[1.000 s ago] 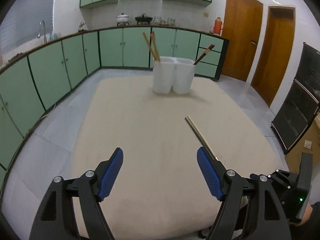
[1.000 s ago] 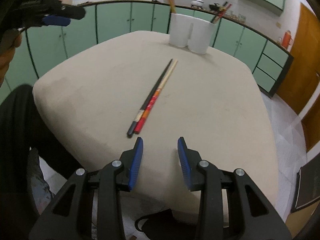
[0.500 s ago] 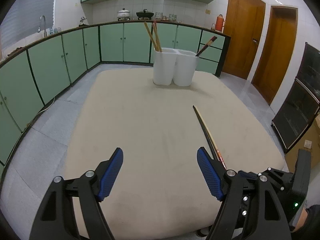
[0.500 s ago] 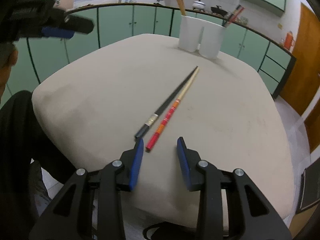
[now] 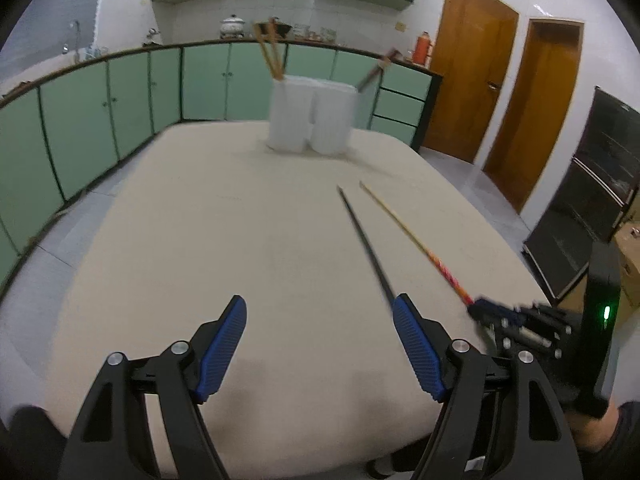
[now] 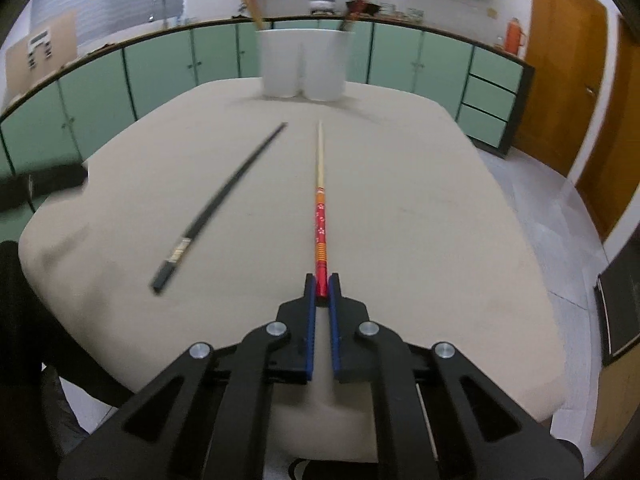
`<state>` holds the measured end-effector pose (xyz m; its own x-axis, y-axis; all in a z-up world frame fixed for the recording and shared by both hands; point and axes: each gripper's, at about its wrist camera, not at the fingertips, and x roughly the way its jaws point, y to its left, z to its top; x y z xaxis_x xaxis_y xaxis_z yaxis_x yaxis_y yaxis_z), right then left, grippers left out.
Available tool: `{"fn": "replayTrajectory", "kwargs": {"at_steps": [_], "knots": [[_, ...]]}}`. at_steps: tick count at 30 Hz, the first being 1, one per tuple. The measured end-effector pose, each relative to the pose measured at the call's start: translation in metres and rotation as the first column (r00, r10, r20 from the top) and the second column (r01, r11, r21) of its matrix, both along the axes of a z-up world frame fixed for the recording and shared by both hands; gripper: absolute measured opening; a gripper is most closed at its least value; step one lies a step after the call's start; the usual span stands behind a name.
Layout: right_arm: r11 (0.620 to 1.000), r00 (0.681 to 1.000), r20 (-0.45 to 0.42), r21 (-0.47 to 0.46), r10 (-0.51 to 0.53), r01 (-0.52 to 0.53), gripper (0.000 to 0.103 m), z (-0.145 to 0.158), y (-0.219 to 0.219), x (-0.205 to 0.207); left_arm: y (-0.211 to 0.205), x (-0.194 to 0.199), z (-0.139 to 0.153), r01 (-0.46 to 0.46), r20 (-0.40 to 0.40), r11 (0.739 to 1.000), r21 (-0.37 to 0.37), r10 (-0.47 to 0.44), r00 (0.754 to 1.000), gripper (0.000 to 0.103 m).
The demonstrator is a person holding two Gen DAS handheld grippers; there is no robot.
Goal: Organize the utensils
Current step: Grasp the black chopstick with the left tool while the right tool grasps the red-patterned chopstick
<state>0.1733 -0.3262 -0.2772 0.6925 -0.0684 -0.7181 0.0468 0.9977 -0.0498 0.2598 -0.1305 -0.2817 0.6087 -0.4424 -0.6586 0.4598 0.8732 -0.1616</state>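
Note:
My right gripper [image 6: 321, 285] is shut on the red end of a red-and-wood chopstick [image 6: 320, 208], which points away towards the white double utensil holder [image 6: 302, 65]. A black chopstick [image 6: 224, 200] lies on the beige table [image 6: 420, 208] to its left. In the left wrist view my left gripper [image 5: 320, 340] is open and empty above the table's near edge. The black chopstick [image 5: 362, 236] and the red chopstick [image 5: 412, 236] lie to the right of its middle. The right gripper [image 5: 480, 312] holds the red one's near end. The holder [image 5: 312, 116] stands far off with chopsticks in it.
Green kitchen cabinets [image 5: 100, 116] with a worktop run behind and left of the table. Two wooden doors [image 5: 500, 92] and a black oven unit [image 5: 592, 200] stand on the right. A cardboard box [image 5: 630, 256] sits by the oven.
My right gripper has moved forward and shut on the red chopstick's end. The two chopsticks, side by side before, now lie apart. My left gripper has stayed open and dropped lower.

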Motion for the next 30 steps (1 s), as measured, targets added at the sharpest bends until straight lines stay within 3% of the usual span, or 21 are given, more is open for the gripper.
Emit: {"fn": "replayTrajectory", "kwargs": {"at_steps": [7,10,11,15,19,24,28,30], "knots": [[0.998,0.999,0.008,0.032,0.051,-0.051,0.010,-0.001,-0.016,-0.010,-0.056,-0.014,-0.034,0.109,-0.017,0.993,0.051,-0.108,0.994,0.069],[0.997,0.999,0.021,0.049,0.050,-0.051,0.015,0.001,-0.019,-0.014,-0.067,-0.015,-0.040,0.101,0.003,0.991,0.085,-0.102,0.995,0.065],[0.997,0.998,0.021,0.051,0.052,-0.053,0.016,0.000,-0.019,-0.013,-0.068,-0.014,-0.040,0.095,0.008,0.992,0.088,-0.096,0.995,0.059],[0.997,0.997,0.017,0.046,0.069,-0.070,0.021,-0.002,-0.016,-0.012,-0.067,-0.015,-0.042,0.067,0.047,0.993,0.097,-0.072,0.996,0.008],[0.997,0.998,0.019,0.025,0.068,-0.068,0.021,-0.004,-0.011,-0.007,-0.053,-0.015,-0.043,0.015,0.080,0.996,0.090,-0.022,0.997,0.007],[0.997,0.997,0.023,0.026,0.068,-0.069,0.008,-0.003,0.001,0.000,-0.019,-0.010,-0.037,-0.145,0.093,0.988,0.061,0.139,0.986,0.007],[0.996,0.996,0.033,0.030,0.087,-0.088,0.009,-0.002,0.016,-0.001,-0.009,-0.009,-0.040,-0.158,0.055,0.984,0.079,0.153,0.987,0.007],[0.996,0.996,0.034,0.035,0.077,-0.078,0.012,-0.001,0.015,-0.003,-0.007,-0.011,-0.042,-0.150,0.048,0.984,0.092,0.146,0.988,0.016]]}}
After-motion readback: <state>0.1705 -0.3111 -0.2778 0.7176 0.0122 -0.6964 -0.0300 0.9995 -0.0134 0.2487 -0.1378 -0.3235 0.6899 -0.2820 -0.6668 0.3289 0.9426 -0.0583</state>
